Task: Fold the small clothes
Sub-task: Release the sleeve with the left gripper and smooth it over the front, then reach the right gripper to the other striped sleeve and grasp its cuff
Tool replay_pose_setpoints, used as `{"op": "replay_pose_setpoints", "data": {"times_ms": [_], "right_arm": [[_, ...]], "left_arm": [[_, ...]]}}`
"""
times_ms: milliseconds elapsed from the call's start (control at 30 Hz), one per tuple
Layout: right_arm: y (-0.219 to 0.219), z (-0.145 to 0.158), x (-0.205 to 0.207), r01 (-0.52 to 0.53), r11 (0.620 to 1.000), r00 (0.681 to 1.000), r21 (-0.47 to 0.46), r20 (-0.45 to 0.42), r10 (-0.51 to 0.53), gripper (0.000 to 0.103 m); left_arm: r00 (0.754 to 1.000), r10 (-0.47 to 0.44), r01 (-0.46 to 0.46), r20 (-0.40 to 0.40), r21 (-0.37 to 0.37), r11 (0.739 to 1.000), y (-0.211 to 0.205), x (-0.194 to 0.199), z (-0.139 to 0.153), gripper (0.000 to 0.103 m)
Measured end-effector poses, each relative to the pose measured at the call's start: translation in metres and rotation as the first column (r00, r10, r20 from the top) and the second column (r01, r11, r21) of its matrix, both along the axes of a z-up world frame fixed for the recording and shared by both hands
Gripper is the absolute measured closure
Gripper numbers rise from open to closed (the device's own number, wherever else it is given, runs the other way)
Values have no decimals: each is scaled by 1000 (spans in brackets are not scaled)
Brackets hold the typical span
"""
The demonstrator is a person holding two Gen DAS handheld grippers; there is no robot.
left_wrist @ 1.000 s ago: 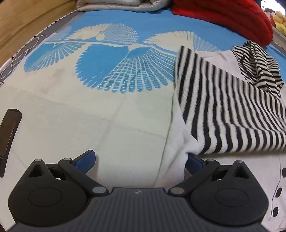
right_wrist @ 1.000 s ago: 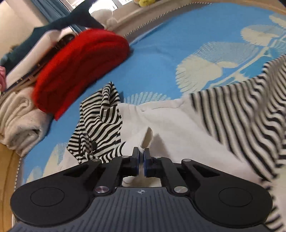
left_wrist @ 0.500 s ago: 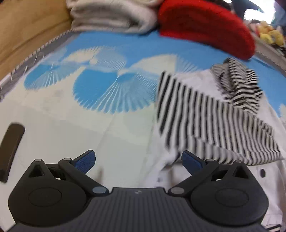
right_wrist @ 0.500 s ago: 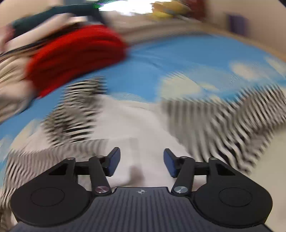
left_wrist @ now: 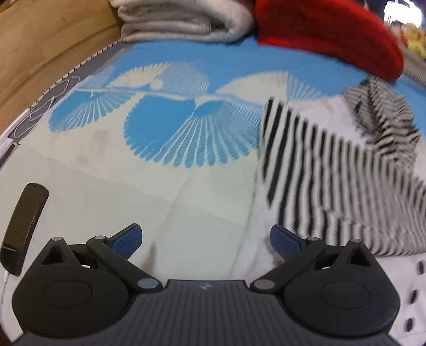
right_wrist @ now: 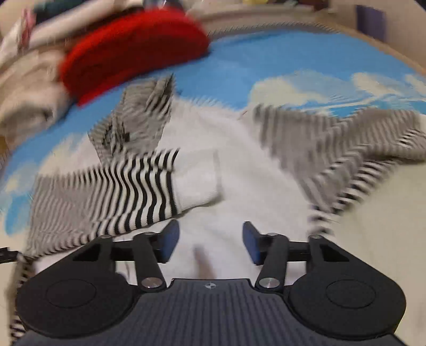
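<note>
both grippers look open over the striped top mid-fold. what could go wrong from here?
1. The right gripper has just been opening, with nothing between its jaws; the striped sleeve folded across the white body could slide back.
2. The left gripper is open beside the garment's edge; a shallow pinch may catch one layer only.
3. The red knit lies close; a wide fold could snag it.

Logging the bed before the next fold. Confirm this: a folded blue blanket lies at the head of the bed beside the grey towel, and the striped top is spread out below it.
Wrong colour: the folded blanket is red, as the left wrist view shows. It does lie beside the grey towel, with the striped top spread below.
</note>
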State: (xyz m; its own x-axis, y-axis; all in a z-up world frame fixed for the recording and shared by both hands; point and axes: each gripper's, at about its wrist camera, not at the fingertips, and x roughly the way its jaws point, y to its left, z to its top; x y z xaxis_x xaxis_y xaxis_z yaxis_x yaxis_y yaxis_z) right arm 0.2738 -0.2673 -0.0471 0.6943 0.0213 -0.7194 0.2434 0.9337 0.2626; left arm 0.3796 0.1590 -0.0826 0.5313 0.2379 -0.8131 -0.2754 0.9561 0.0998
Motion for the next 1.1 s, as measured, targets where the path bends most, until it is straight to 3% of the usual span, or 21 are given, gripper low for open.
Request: {"op": "replay_pose_setpoints", "data": {"times_ms": [133,233,300,433,533,800,1100], "right_arm": [[-13,19,-92,78,997,980,-25,183,-72,29],[-17,13,-129,162,982,955,-97,268,-131,25],[-24,15,-128,164,983,957,-86,255,-138,26],[-32,14,-121,166,984,959,-69,245,-145,26],[-30,10,-116,133,991,966,-15,223,-126,26],[-17,8,-104,92,993,972,-69,222,-75,26],[-29,9,-101,153,986,972,-66,192,-138,30]], "left_arm": [[998,-38,42,46,-74,996,-13,-27,24,0],[986,-98,115,137,-121,986,-29,-67,43,0],[979,-123,140,162,-94,986,-45,-81,48,0],[977,-172,175,127,-15,984,-70,-84,42,0],[977,-180,183,115,-16,983,-78,-81,37,0],[972,-210,210,107,10,978,-86,-70,32,0],[968,-230,229,98,21,973,-90,-70,29,0]]}}
